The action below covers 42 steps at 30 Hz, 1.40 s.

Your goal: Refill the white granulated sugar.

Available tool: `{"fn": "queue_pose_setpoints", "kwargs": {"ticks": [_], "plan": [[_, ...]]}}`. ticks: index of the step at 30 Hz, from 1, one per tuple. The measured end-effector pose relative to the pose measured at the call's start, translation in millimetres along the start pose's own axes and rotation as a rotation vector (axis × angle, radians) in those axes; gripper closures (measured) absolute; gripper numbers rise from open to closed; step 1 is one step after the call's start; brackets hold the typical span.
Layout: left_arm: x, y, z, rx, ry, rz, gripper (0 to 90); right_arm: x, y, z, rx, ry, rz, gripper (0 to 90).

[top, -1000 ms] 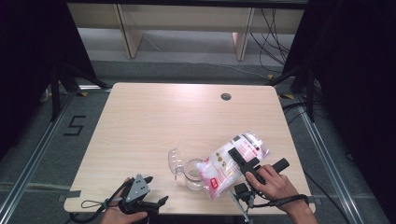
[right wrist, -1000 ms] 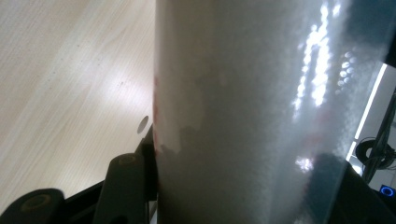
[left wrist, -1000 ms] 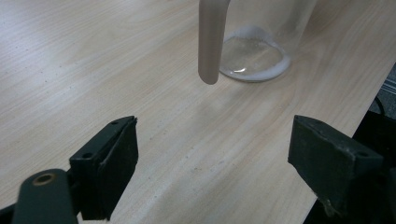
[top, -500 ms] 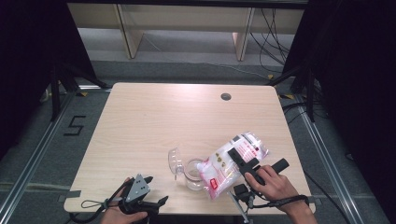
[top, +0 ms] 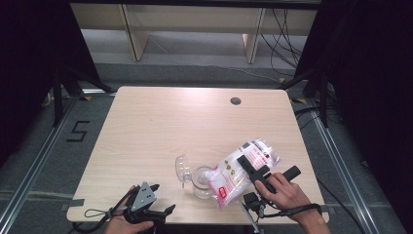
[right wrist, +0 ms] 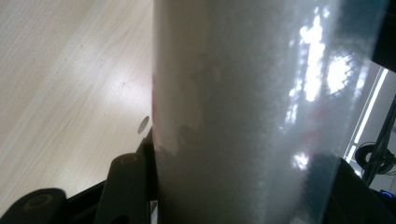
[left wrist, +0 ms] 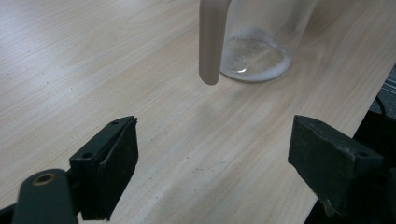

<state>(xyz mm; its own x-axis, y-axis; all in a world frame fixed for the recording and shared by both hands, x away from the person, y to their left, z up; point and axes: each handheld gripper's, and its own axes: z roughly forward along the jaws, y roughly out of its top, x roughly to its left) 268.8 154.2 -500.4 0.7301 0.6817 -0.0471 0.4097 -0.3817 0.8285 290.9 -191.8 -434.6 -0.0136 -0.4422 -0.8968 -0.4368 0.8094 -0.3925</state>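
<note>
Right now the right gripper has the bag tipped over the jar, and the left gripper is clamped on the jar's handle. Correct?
Not quite. The left gripper is open with nothing between its jaws, short of the jar and its handle, as the left gripper view shows. The rest holds: in the high view the right gripper holds the bag tipped over the jar.

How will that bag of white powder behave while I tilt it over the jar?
The bag is thin, glossy plastic, so probably floppy and slippery. Its powder likely shifts toward the low end over the jar. The right gripper clamps it mid-body, so both ends may sag.
</note>
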Motion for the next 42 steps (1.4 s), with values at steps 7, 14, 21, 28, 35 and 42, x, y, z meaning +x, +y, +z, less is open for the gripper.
{"fn": "queue_pose_setpoints", "kwargs": {"ticks": [7,14,21,28,35,42], "plan": [[-0.8,-0.2,-0.4,0.002,-0.008,-0.009,15.8,0.9,-0.9,0.5,-0.002,0.007,-0.011,52.1],[-0.8,-0.1,-0.2,0.002,-0.010,-0.011,15.8,1.0,-1.6,0.3,-0.005,0.006,-0.002,52.3],[-0.1,-0.1,-1.0,0.011,-0.003,0.007,15.8,1.6,-1.2,0.0,-0.007,0.001,-0.002,52.4],[-1.1,-0.2,-0.1,0.000,-0.003,-0.009,15.8,1.3,-2.0,-0.8,-0.003,-0.001,0.004,52.5],[-1.2,-0.3,0.0,0.001,-0.005,-0.009,15.8,0.9,-2.9,-1.8,0.000,-0.005,0.010,52.7],[-1.6,-0.4,0.1,0.000,-0.007,-0.015,15.8,-0.5,-2.1,-1.2,-0.008,-0.001,-0.015,52.9]]}}
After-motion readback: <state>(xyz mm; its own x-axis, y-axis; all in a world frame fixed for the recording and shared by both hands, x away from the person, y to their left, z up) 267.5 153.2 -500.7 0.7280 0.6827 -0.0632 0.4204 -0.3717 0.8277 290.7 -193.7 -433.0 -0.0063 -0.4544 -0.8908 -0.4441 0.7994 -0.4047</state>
